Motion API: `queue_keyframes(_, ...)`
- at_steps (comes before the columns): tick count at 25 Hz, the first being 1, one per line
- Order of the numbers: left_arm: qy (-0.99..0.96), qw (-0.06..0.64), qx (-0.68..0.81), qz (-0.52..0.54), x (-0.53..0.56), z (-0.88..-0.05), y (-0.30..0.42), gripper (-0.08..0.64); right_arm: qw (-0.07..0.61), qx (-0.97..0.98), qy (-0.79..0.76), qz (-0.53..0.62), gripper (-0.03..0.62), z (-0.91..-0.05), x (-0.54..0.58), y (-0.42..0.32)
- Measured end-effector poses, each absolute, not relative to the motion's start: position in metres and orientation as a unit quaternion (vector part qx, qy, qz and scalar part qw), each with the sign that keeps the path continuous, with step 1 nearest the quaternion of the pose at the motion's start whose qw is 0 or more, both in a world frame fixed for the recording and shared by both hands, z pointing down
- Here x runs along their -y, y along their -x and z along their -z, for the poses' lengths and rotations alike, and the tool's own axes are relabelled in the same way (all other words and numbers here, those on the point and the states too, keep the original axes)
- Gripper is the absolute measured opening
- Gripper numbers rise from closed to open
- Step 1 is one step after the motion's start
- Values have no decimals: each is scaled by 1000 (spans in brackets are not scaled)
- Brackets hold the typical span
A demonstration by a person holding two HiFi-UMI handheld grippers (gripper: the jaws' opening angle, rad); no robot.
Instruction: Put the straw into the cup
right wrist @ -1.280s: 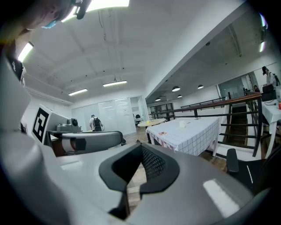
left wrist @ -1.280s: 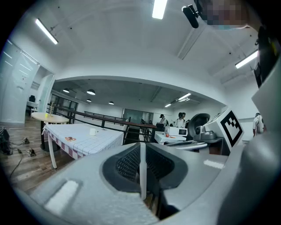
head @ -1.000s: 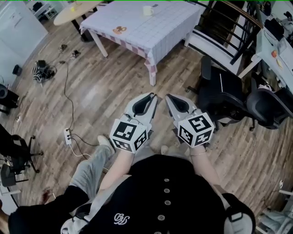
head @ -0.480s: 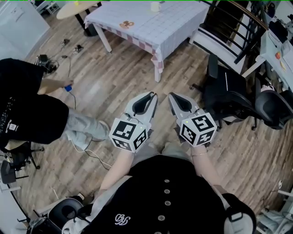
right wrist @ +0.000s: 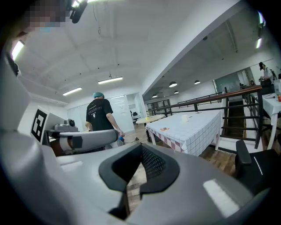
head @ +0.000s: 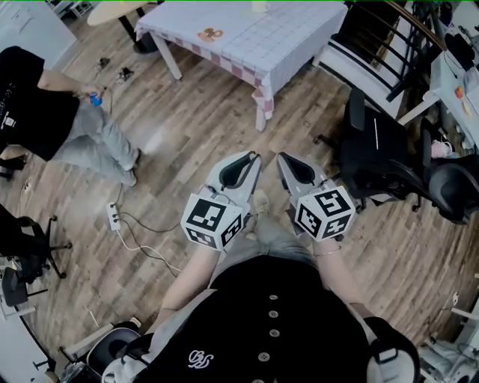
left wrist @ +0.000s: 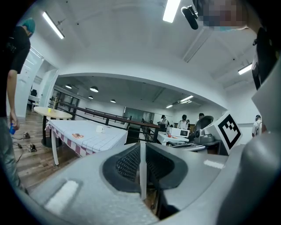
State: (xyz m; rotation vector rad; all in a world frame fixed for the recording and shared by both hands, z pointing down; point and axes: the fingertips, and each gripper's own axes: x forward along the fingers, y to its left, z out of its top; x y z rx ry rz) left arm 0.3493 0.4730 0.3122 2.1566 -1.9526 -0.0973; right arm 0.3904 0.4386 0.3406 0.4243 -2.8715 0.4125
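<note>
My left gripper [head: 252,156] is held out over the wooden floor, shut on a thin white straw [left wrist: 142,172] that stands upright between its pads. Close beside it, my right gripper [head: 283,158] has its tips together and holds nothing. In the right gripper view, my right gripper [right wrist: 140,147] shows only floor through the slit behind its tips. The white cup [head: 260,6] stands on the far part of the checked tablecloth table [head: 247,45], well ahead of both grippers. The cup [left wrist: 100,129] is small in the left gripper view, and the same cup [right wrist: 184,117] shows in the right gripper view.
A flat orange-brown item [head: 212,34] lies near the table's front-left corner. A person in a black shirt [head: 37,97] crouches at the left. Black office chairs [head: 382,149] stand at the right. A power strip with cables [head: 114,217] lies on the floor at the left.
A person in black came into view at the left and now sits farther up-left. The table has slid toward the frame's top right. Both grippers keep their pose.
</note>
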Motion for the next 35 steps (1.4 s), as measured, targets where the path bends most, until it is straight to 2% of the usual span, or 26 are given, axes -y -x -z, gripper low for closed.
queue_keyframes(7,-739,112,664,27,-406,-321,-293,40,95,976,-141,-136,0,-345,-372,-335)
queue_keyframes(16,-733,83,674,28,-285,-285,-198,40,70,983,-112,-129,0,-320,-259,-234)
queue_keyframes(23,-736,118,665,41,-211,-298,-160,40,85,981,-115,-133,0,-328,-181,-192)
queue_keyframes(35,-738,166,652,46,-131,-328,-108,40,96,974,-131,-156,0,-348,-113,-153)
